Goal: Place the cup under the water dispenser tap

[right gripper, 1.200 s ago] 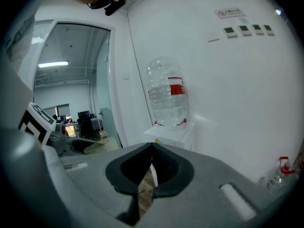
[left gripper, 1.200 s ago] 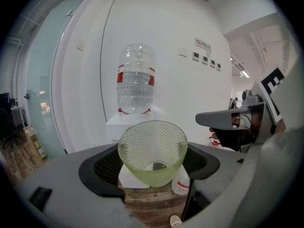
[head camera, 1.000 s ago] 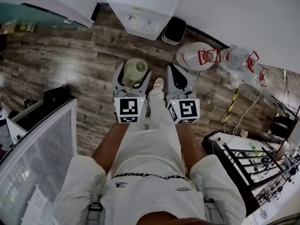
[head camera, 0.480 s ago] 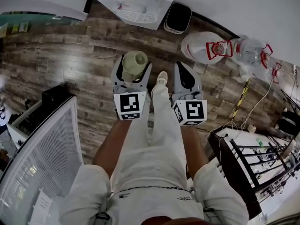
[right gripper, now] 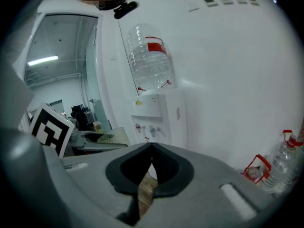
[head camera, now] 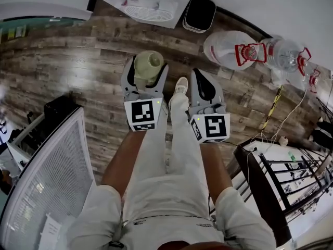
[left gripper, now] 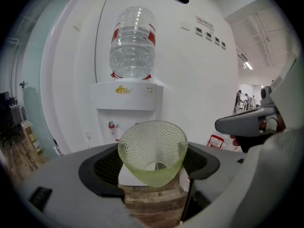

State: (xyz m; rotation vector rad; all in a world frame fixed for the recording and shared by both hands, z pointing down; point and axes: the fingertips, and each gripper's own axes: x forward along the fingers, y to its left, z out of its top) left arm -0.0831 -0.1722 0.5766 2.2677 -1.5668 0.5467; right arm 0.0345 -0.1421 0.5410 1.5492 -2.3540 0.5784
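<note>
cup: pale green dimpled glass cup [left gripper: 152,148], upright with its mouth up, sitting between the left tool's jaws. It looks empty.
left tool: left tool [head camera: 148,73] is clenched on the cup, with a jaw on each side of its lower wall. It is held in the air over the wood floor [head camera: 78,61], not resting on anything.
right tool: right tool [right gripper: 151,148] has its jaws closed on nothing. It is just beside the left tool on its right, level with it and idle.
dispenser: white water dispenser [left gripper: 128,103] with a bottle [left gripper: 133,42] on top, straight ahead of both tools and well apart from them.
taps: a red tap [left gripper: 111,125] sits ahead of the cup and a little to its left. The right gripper view seems to show a second tap next to it, but it's too small to be sure.
drip tray: grille [head camera: 145,13] at the dispenser front, ahead of the left tool, with nothing on it.
done: the cup is grasped, lifted and pointed at the dispenser.
left: close the gap, line the cup up under a tap, set it on the grille, then open the left tool. None of that has started, judging by the distance.
progress: carry stage, roughly halfway.
clutter: spare water bottles [head camera: 229,46] lie on the floor ahead and to the right of the right tool, and a black bin [head camera: 200,13] stands beside the dispenser. Both are off the straight path.
</note>
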